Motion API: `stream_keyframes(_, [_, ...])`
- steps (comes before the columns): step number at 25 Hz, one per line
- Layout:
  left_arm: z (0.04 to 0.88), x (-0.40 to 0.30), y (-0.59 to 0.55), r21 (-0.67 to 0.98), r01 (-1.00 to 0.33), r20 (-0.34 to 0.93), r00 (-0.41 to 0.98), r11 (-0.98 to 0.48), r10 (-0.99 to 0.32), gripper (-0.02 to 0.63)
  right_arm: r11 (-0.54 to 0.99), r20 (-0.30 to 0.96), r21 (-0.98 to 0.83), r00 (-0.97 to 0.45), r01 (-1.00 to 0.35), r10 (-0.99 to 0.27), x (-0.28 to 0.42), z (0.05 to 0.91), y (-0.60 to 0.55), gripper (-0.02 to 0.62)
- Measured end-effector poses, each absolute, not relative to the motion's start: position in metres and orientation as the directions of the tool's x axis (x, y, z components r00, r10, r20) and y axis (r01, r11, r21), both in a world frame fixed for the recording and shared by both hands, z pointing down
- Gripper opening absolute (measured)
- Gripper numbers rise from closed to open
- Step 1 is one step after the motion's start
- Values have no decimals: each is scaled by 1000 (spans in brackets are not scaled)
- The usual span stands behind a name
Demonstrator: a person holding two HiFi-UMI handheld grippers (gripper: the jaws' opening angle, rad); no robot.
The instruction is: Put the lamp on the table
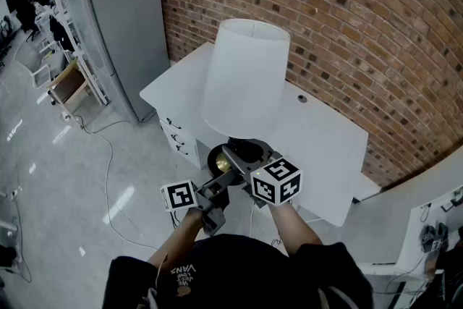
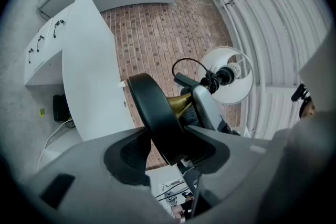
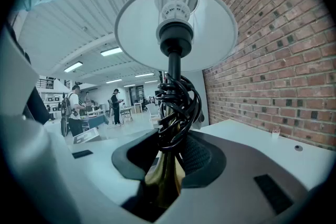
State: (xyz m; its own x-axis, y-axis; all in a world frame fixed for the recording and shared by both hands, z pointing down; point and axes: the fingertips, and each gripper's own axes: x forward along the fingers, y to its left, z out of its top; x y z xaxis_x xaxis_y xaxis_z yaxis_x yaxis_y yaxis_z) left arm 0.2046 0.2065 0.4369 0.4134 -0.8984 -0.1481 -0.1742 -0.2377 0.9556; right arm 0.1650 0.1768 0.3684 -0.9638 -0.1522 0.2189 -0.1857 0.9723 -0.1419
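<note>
The lamp (image 1: 244, 76) is held in the air just in front of the white desk (image 1: 325, 148). It stands upright, with its white shade on top. The left hand-held gripper (image 1: 219, 187) is clamped on its round black base (image 2: 155, 113). The right hand-held gripper (image 1: 242, 158) is clamped on its gold stem (image 3: 167, 165).

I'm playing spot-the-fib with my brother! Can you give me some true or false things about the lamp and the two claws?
1. The lamp has a white shade. True.
2. The lamp stands on the table. False: both claws hold it in the air.
3. The left claw grips the black base. True.
4. The right claw is empty. False: it grips the brass stem.
5. The wall is blue. False: it is red brick.
</note>
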Motion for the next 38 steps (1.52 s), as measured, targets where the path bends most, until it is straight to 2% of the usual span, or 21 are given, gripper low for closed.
stream_keyframes(11, [449,171,181,953,-188,-136,438,-239,-888,193,955,195,-209,-966,-212,-171,138,383,145,124])
stream_keyframes(29, [459,86,19,934,-263,-106,445,-242,-890,198,969,185,-196,-977,-147,-111,52,391,-12,123])
stream_keyframes(38, [476,32,-23,942,-236,-81,527,-237,-846,199,951,213,-213,-960,-226,-181,0,406,-59,122])
